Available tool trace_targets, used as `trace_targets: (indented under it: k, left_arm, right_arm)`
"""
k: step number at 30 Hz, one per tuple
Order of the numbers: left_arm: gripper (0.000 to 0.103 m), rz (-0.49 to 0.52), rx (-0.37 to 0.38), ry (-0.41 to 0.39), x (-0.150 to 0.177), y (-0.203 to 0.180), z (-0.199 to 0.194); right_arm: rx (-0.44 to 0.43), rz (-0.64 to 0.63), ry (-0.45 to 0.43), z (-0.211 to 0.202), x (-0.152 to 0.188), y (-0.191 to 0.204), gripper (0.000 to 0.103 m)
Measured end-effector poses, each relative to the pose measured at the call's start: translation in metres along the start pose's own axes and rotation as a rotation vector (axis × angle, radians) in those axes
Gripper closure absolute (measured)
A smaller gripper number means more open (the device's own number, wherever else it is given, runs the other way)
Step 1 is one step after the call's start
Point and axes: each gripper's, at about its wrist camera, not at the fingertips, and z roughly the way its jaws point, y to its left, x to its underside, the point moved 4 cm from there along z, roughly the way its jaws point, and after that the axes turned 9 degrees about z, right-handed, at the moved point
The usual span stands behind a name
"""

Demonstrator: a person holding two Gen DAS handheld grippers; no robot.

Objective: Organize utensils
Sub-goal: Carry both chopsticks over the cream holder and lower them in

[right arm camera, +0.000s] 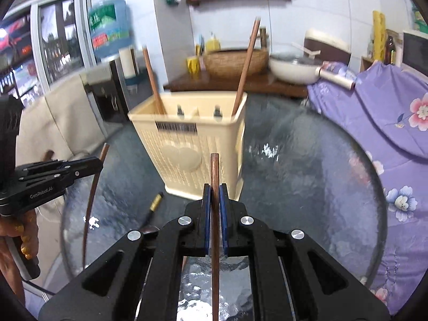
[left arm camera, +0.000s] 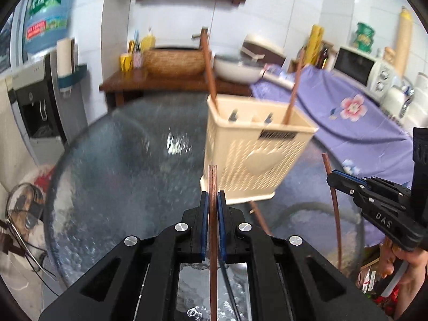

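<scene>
A cream perforated utensil holder (left arm camera: 254,147) stands on the round glass table (left arm camera: 120,160), with two brown chopsticks (left arm camera: 208,64) leaning in its left and right compartments. It also shows in the right wrist view (right arm camera: 192,144). My left gripper (left arm camera: 213,200) is shut on a brown chopstick (left arm camera: 213,184), held upright just in front of the holder. My right gripper (right arm camera: 214,195) is shut on another brown chopstick (right arm camera: 214,171), also upright before the holder. Each gripper shows in the other's view, the right one (left arm camera: 331,179) and the left one (right arm camera: 99,163).
Another chopstick with a gold band (right arm camera: 153,208) lies on the glass near the holder's base. A purple flowered cloth (right arm camera: 374,123) covers the counter at right. A wooden side table (left arm camera: 160,83) with a basket and a white bowl stands behind. A water dispenser (left arm camera: 40,101) is at left.
</scene>
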Motion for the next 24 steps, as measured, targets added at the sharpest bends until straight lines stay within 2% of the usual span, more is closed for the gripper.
trace_targets:
  k: [9, 24]
  left_arm:
    - [0.096, 0.029, 0.008, -0.098, -0.017, -0.009, -0.048]
    - [0.096, 0.063, 0.003, -0.131, -0.025, -0.009, -0.069]
  right_arm:
    - [-0.064, 0.004, -0.093, -0.065, -0.028, 0.002, 0.096]
    - [-0.079, -0.025, -0.105, -0.078, -0.034, 0.012, 0.096]
